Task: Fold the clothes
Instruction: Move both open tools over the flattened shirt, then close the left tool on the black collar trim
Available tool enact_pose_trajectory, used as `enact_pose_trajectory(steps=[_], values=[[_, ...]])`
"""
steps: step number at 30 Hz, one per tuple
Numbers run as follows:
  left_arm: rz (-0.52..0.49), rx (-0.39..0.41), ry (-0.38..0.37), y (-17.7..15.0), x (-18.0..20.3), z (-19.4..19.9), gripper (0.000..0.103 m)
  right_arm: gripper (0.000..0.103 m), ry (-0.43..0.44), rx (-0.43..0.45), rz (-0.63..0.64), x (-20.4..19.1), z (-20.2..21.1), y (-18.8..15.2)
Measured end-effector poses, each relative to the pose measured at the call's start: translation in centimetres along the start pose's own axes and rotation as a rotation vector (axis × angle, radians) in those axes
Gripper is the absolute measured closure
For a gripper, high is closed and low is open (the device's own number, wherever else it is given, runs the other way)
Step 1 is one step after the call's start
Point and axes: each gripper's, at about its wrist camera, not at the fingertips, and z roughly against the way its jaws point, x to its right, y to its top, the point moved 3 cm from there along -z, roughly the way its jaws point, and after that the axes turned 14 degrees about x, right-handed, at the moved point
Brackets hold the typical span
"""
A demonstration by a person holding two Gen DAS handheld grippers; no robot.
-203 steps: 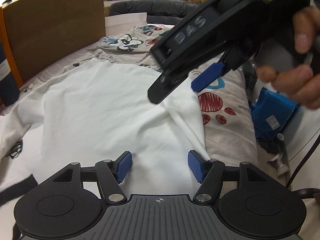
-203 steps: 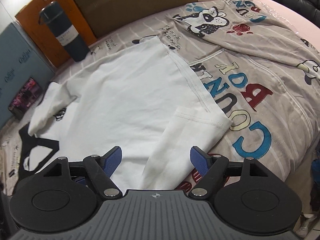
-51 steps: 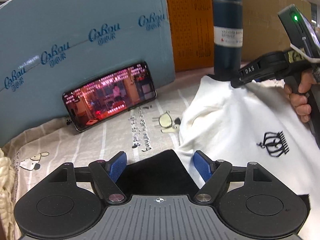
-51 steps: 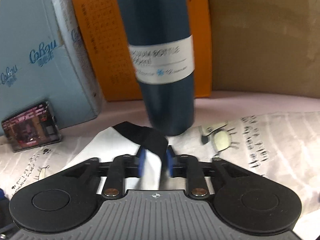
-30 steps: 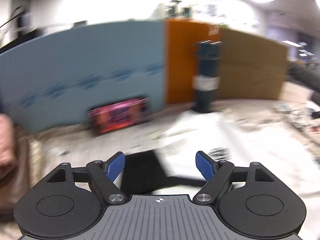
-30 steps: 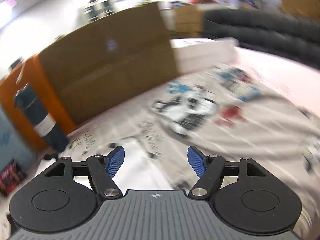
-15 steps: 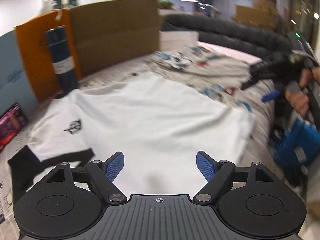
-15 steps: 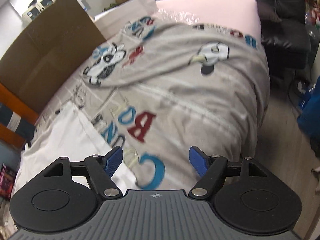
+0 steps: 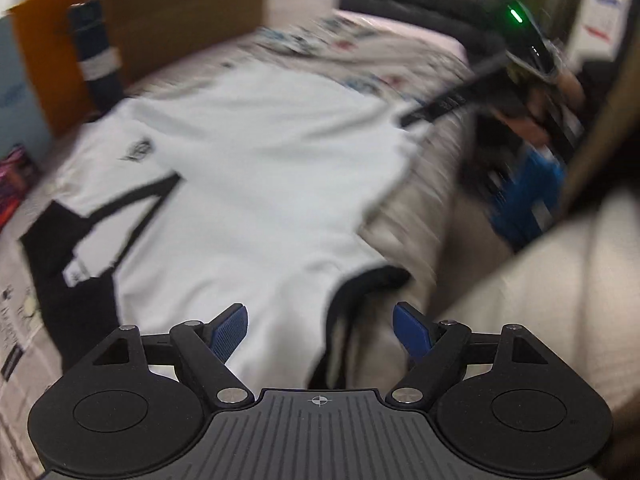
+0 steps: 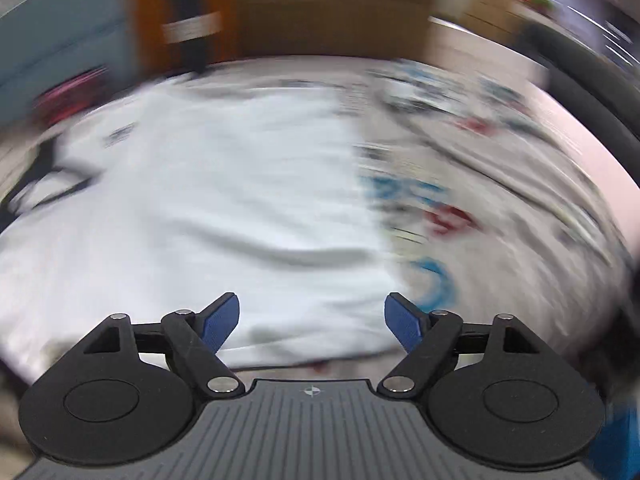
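- The bed (image 9: 404,236), covered by a grey sheet with cartoon prints and coloured letters, fills both views; half a second ago the right wrist camera looked mostly at bare sheet, and now the garment takes up the left and middle of its picture.
- The white T-shirt (image 9: 248,168) lies spread flat on the sheet, black collar (image 9: 68,240) to the left and a small dark chest logo (image 9: 136,149) near it; in the right wrist view the same T-shirt (image 10: 208,200) runs under the gripper, its right edge against the blue and red letters.
- A black-trimmed sleeve (image 9: 360,284) now lies just ahead of the left gripper, where half a second ago only plain white cloth showed.
- The cardboard panel (image 9: 180,12) and orange board (image 9: 36,60) stand behind the bed, as before.
- The left gripper (image 9: 320,334) hangs over the sleeve edge, blue pads wide apart and holding nothing, just as in the earlier frame.
- The right gripper (image 10: 312,320) hovers over the shirt's near hem, fingers spread, nothing between them; from the left wrist view it (image 9: 444,106) appears blurred at the shirt's far right corner, closer to the cloth than before.
- The dark blue bottle (image 9: 98,60) stands upright by the orange board.
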Motion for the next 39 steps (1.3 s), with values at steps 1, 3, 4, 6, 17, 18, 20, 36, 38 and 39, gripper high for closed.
enact_pose_trajectory(steps=[1, 3, 4, 6, 17, 18, 20, 36, 38, 39], values=[[-0.005, -0.002, -0.003, -0.1, 0.1, -0.1, 0.021, 0.023, 0.098, -0.004, 0.072, -1.7, -0.1, 0.2], [-0.015, 0.001, 0.001, -0.4, 0.2, -0.4, 0.022, 0.023, 0.244, -0.018, 0.156, -4.1, -0.3, 0.5], [-0.019, 0.018, 0.015, -0.4, 0.2, -0.6, 0.023, 0.023, 0.290, -0.028, 0.164, -4.9, -0.5, 0.7], [-0.031, 0.040, 0.015, -0.6, 0.3, -1.1, 0.031, 0.023, 0.382, -0.047, 0.181, -6.4, -0.9, 1.0], [-0.013, 0.078, 0.097, -1.3, -1.6, -2.0, 0.097, 0.023, 0.489, -0.118, 0.190, -6.5, -1.8, 1.9], [0.013, 0.095, 0.115, -0.9, -2.3, -1.8, 0.097, 0.022, 0.493, -0.135, 0.198, -6.2, -1.7, 1.8], [0.062, 0.122, 0.138, -0.4, -3.6, -1.4, 0.097, 0.021, 0.501, -0.168, 0.213, -5.5, -1.6, 1.7], [0.170, 0.170, 0.191, 1.3, -7.0, -1.7, 0.097, 0.037, 0.337, -0.281, 0.381, 0.6, -3.6, 0.8], [0.171, 0.170, 0.193, 1.5, -7.4, -1.7, 0.097, 0.053, 0.319, -0.292, 0.390, 1.6, -4.0, 1.1], [0.171, 0.171, 0.194, 1.6, -7.7, -1.7, 0.097, 0.069, 0.319, -0.282, 0.387, 2.0, -4.2, 1.7]])
